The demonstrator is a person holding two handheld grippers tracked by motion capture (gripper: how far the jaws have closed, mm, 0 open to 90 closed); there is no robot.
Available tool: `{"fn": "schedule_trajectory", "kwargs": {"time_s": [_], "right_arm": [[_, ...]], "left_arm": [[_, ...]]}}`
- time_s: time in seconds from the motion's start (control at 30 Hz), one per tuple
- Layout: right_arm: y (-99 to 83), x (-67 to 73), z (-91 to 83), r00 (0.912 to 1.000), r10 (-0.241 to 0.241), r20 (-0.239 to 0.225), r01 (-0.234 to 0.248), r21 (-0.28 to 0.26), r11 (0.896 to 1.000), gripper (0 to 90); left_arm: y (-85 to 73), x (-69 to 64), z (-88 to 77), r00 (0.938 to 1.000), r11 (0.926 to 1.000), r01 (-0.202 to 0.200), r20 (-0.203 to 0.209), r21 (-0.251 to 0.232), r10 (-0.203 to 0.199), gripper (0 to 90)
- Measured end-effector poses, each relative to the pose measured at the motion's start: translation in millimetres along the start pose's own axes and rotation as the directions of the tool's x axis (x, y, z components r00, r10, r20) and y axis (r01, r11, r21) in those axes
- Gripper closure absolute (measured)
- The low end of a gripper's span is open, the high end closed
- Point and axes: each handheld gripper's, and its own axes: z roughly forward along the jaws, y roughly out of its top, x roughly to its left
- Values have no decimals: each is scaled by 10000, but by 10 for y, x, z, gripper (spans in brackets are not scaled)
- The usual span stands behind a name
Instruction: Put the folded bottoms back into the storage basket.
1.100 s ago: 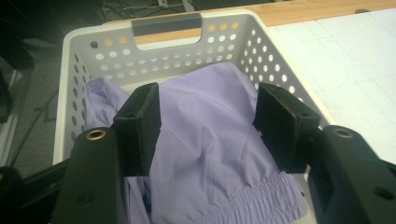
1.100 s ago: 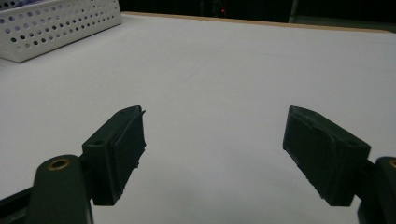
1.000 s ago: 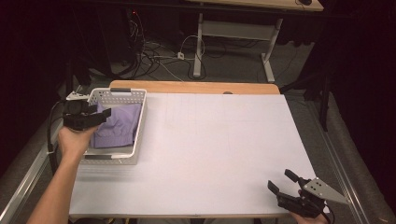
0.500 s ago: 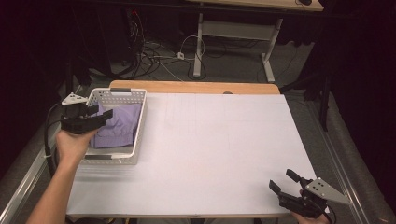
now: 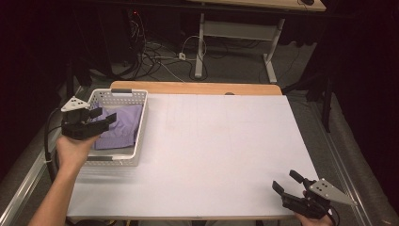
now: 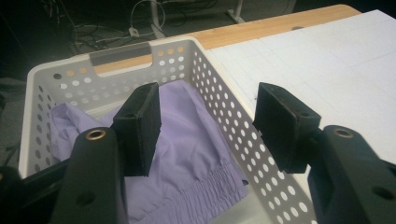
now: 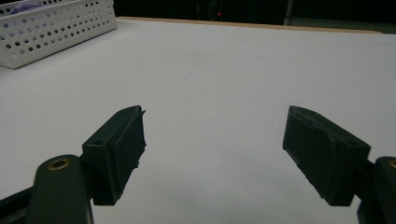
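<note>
- table [image 5: 211, 155]: big white sheet over a wooden top, wood strip showing along the far edge; takes up most of the high view
- basket [image 5: 141, 122]: white, full of holes, sits at the table's far-left corner; long side runs front to back; grey handle patch [image 6: 120, 52] on its far end wall
- cloth [image 5: 120, 129]: purple, crumpled inside the basket, gathered elastic band showing toward the near end in the left gripper view; lies flat-ish on the basket floor, nothing pinching it
- left gripper [image 5: 104, 118]: held above the basket's left rim, pointing across it; jaws roughly half open with nothing between them; in its own view the cloth and the basket's right wall sit behind the gap; pads [image 6: 142, 122] clear of the cloth
- right gripper [image 5: 286, 181]: down at the near-right corner of the table, well apart from the basket; jaws spread wide, nothing held; its view has bare white sheet between the pads [image 7: 122, 149] and the basket way off top-left
</note>
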Motion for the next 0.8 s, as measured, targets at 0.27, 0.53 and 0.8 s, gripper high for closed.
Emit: {"fn": "schedule_trajectory", "kwargs": {"time_s": [0.27,0.53,0.8], "right_arm": [[1,-8,-3,10000,-4,4,4,-37,10000,220],[-1,-8,-6,10000,-4,28,5,-45,10000,220],[-1,6,0,10000,-16,7,16,6,10000,220]], "left_arm": [[-37,-41,-48,9998,9999,-73,170,-116,75,397],[-76,-71,-118,9995,9995,-82,319,-320,92,382],[-113,-98,-162,9991,9990,-111,411,-427,129,381]]}}
